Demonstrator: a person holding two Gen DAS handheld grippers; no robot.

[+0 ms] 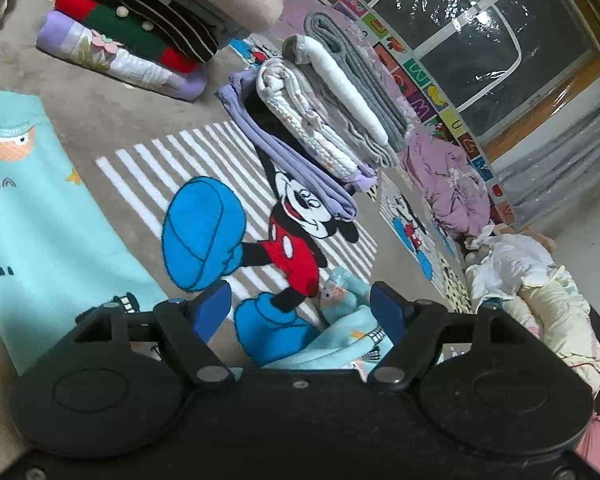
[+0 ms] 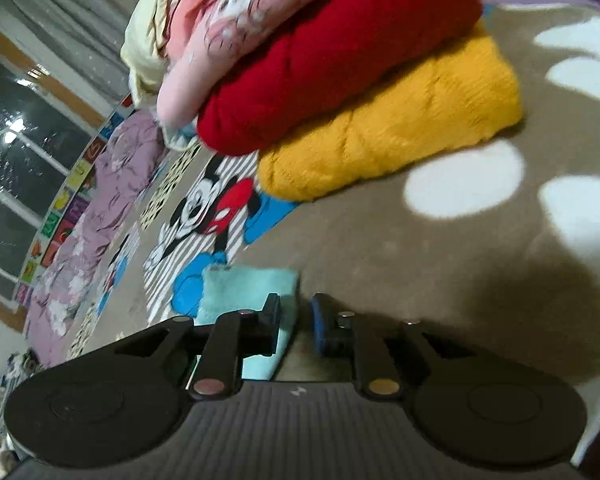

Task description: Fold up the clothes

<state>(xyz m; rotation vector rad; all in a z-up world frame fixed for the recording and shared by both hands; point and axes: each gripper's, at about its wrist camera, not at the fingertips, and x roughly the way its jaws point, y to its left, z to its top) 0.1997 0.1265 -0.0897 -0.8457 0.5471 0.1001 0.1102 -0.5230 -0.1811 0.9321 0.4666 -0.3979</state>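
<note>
**Aqua garment spread on the cartoon rug, both grippers low over it**

The brown rug [image 1: 100,92] with its cartoon mouse print fills both views. No bin or basket shows; the folded clothes sit in open stacks right on the rug. In the left wrist view a tall stack [image 1: 148,36] of beige, striped, red-green and lilac pieces lies at 11 o'clock, and a second stack [image 1: 320,108] of grey, white and quilted pieces on a lavender one sits at 12 o'clock. In the right wrist view a yellow knit [image 2: 392,120] carries a red knit [image 2: 332,52] and a pink printed piece [image 2: 236,28], at 12 o'clock.

The aqua garment [image 1: 32,216] runs flat from 9 to 7 o'clock in the left view, with a bunched part [image 1: 340,332] at 6 o'clock between the blue pads. The left gripper [image 1: 300,300] has its jaws spread wide, gripping nothing.

The right gripper [image 2: 296,312] stands with a narrow gap; an aqua fold [image 2: 248,292] lies against its left finger, and I cannot tell if it is pinched.
</note>
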